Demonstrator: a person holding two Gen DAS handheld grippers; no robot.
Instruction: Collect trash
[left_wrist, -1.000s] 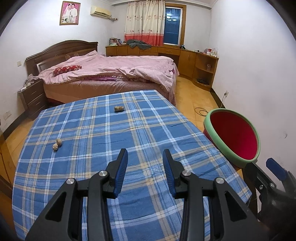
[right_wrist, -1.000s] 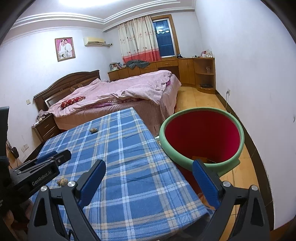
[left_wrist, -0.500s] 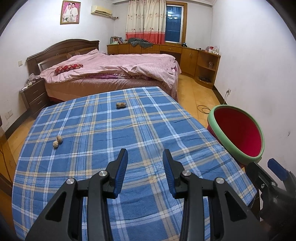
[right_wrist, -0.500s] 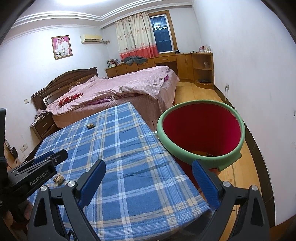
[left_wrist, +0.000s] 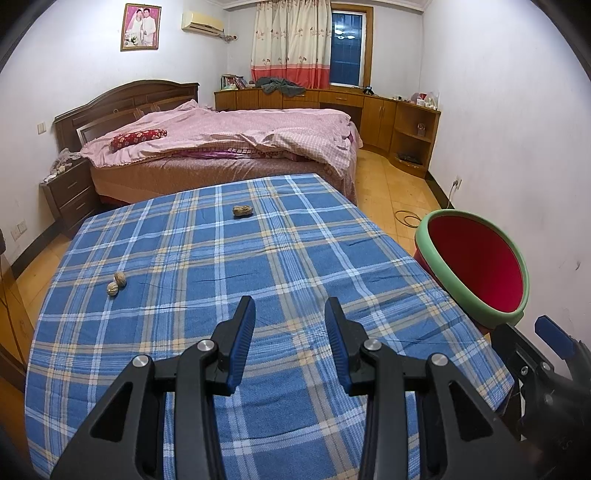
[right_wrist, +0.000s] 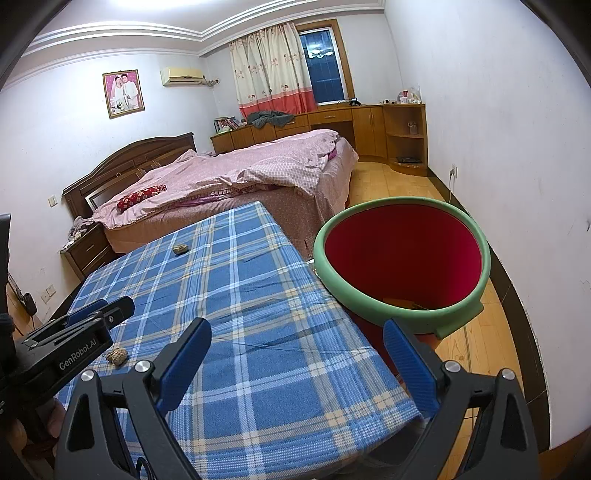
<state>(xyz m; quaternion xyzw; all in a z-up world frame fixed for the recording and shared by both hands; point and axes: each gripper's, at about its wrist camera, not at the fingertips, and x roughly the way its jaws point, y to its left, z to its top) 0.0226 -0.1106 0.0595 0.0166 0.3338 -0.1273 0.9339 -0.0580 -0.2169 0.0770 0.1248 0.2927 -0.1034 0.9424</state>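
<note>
Three brown nut shells (left_wrist: 117, 283) lie ahead of our left tool (left_wrist: 290, 321); both tools hang released, empty. Next: reach, clench, carry to the green-rimmed red bin (right_wrist: 402, 262).

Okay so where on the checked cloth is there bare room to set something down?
Most of the tablecloth is bare: the whole stretch between the peanut at the far end and the left claw, and the right side toward the red bin. Only the left edge is taken, by two walnuts.
</note>
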